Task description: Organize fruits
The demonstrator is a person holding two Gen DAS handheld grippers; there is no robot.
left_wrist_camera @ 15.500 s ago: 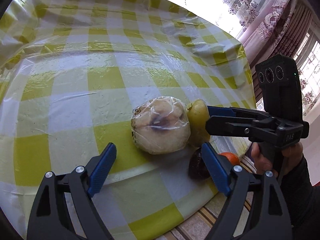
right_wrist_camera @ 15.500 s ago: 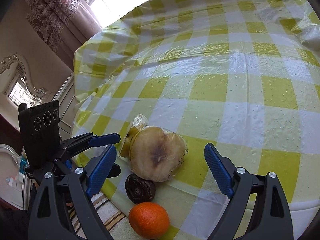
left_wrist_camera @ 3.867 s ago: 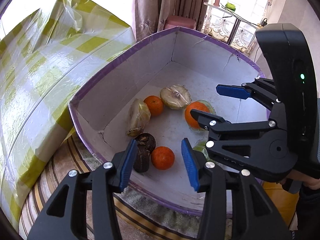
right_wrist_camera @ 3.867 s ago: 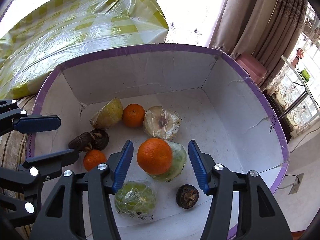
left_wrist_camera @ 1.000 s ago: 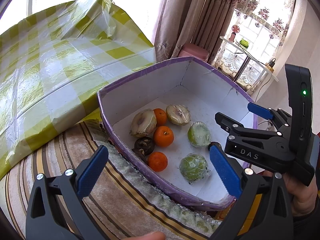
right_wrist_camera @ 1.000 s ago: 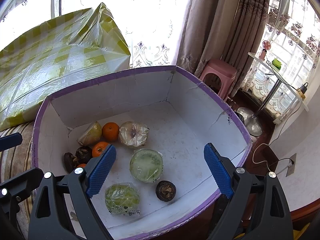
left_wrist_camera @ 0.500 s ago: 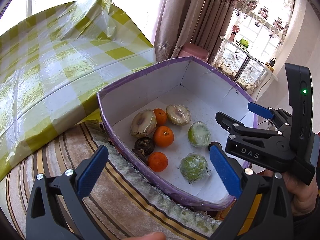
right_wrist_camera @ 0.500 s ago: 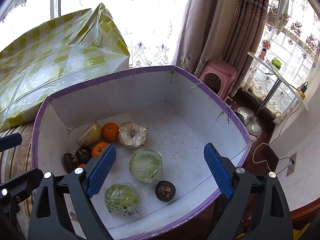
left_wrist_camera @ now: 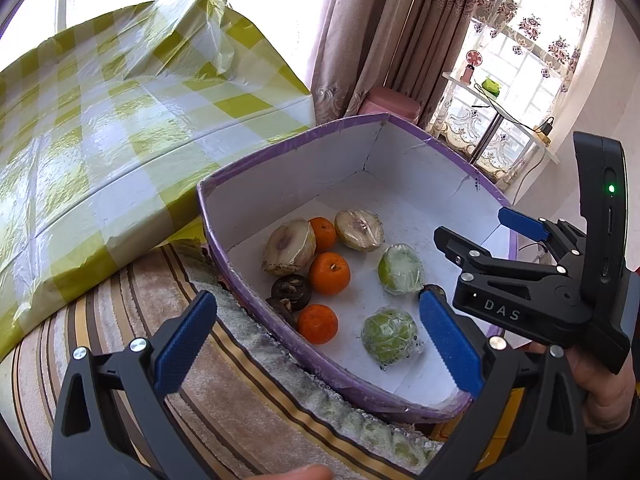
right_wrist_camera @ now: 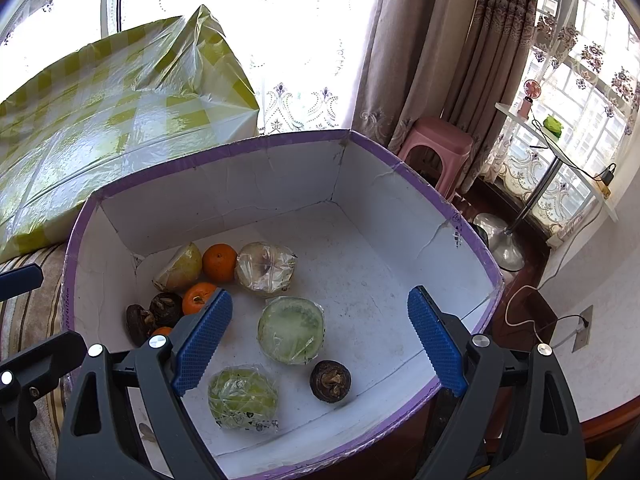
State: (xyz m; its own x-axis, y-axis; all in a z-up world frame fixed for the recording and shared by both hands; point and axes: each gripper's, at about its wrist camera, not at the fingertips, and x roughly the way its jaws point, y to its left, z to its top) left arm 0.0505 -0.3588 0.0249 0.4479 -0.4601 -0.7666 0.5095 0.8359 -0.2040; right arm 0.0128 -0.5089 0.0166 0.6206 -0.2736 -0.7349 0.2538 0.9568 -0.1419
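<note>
Right claw [right_wrist_camera: 320,336] hangs wide apart and empty above the purple-rimmed box [right_wrist_camera: 224,148]. Inside the box, a wrapped green half [right_wrist_camera: 291,329] sits mid-floor, a dark fruit [right_wrist_camera: 330,381] near the front wall, oranges [right_wrist_camera: 219,263] and wrapped pieces crowd the left corner. Checked tabletop [right_wrist_camera: 100,120] lies beyond the box's left wall.

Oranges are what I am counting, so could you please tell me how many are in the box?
3. One orange lies between the two wrapped brown halves, one at mid-cluster, and one beside the near wall of the box. More could be hidden.
</note>
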